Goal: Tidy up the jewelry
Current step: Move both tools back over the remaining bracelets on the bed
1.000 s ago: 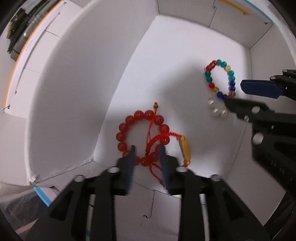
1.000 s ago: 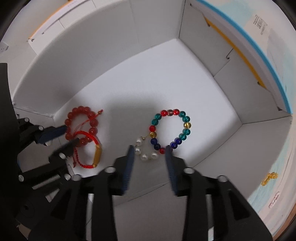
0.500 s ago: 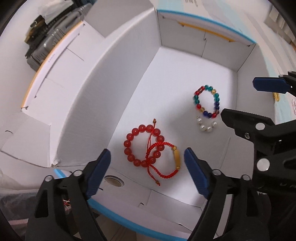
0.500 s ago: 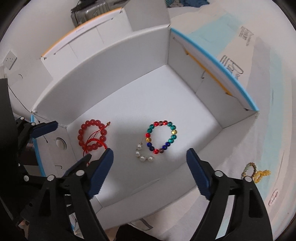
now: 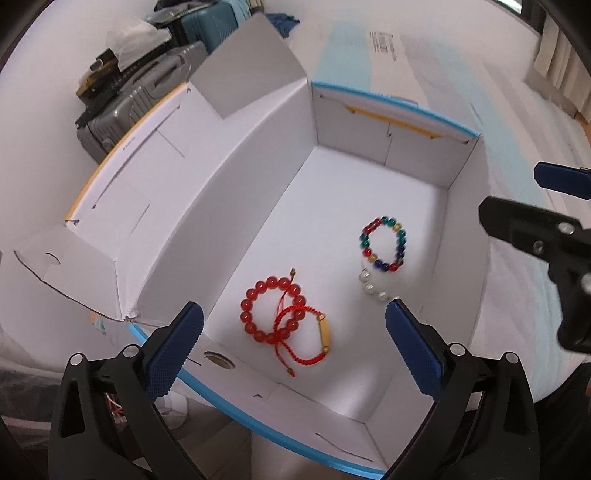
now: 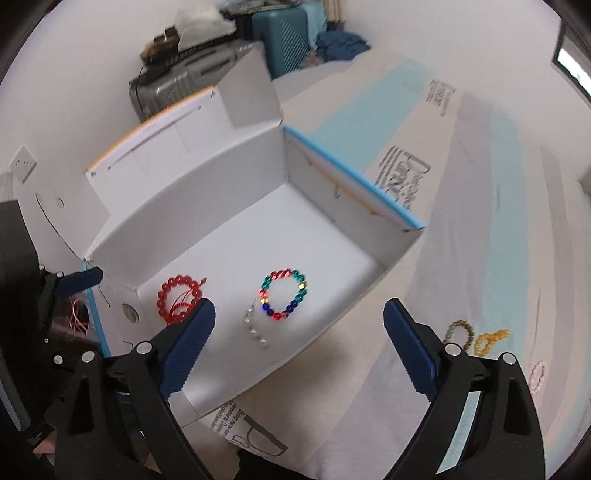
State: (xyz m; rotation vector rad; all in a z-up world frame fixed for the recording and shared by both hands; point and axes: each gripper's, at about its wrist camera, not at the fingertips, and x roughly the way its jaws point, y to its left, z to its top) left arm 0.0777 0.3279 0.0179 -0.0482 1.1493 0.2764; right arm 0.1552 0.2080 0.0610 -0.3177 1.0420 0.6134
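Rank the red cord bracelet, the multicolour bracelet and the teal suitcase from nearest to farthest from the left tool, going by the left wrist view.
1. Red cord bracelet: in the box, between the tool's fingers.
2. Multicolour bracelet: mid-box, to the right.
3. Teal suitcase: beyond the box, upper left.

Printed lettering on the bed cover (image 6: 413, 184) is too blurred to read.

The box (image 5: 258, 192) is matt white cardboard. The red bead bracelet (image 5: 271, 308) and the multicoloured bracelet (image 5: 384, 242) look glossy, like glass; the red cord bracelet (image 5: 303, 341) is braided thread with a shiny gold tube.
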